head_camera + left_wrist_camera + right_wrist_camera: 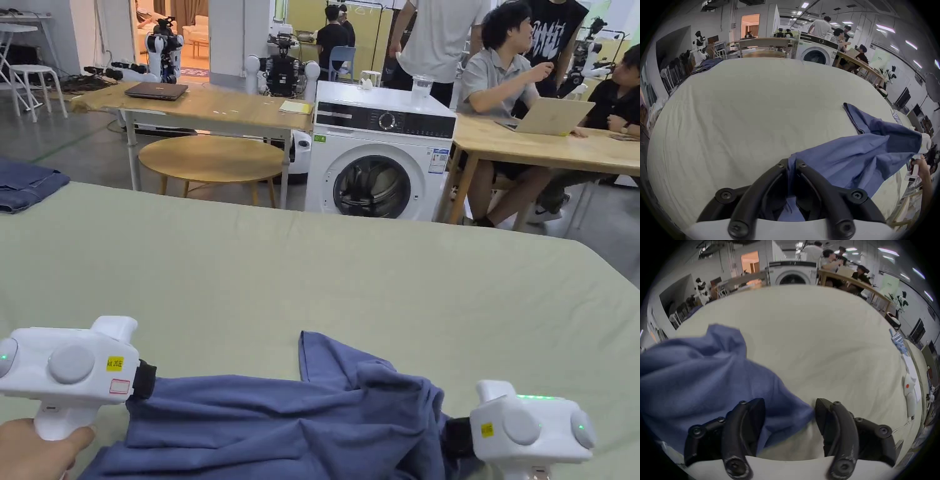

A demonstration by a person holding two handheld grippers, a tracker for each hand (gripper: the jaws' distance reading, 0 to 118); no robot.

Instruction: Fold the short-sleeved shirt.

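A blue short-sleeved shirt (281, 419) lies bunched along the near edge of the pale green table (312, 269), one flap pointing up toward the far side. My left gripper (145, 380) is at the shirt's left end. In the left gripper view it (791, 163) is shut on a fold of the shirt (851, 159), which stretches right toward the other gripper (925, 142). My right gripper (456, 437) sits at the shirt's right end. In the right gripper view it (790, 405) stands open, jaws wide apart, with a corner of the shirt (696, 369) lying between them.
Folded denim (25, 184) rests on the table's far left corner. Beyond the far edge stand a washing machine (378, 156) and a round wooden table (212, 159), with people at a desk (550, 147). A white device (909, 386) lies near the table's right edge.
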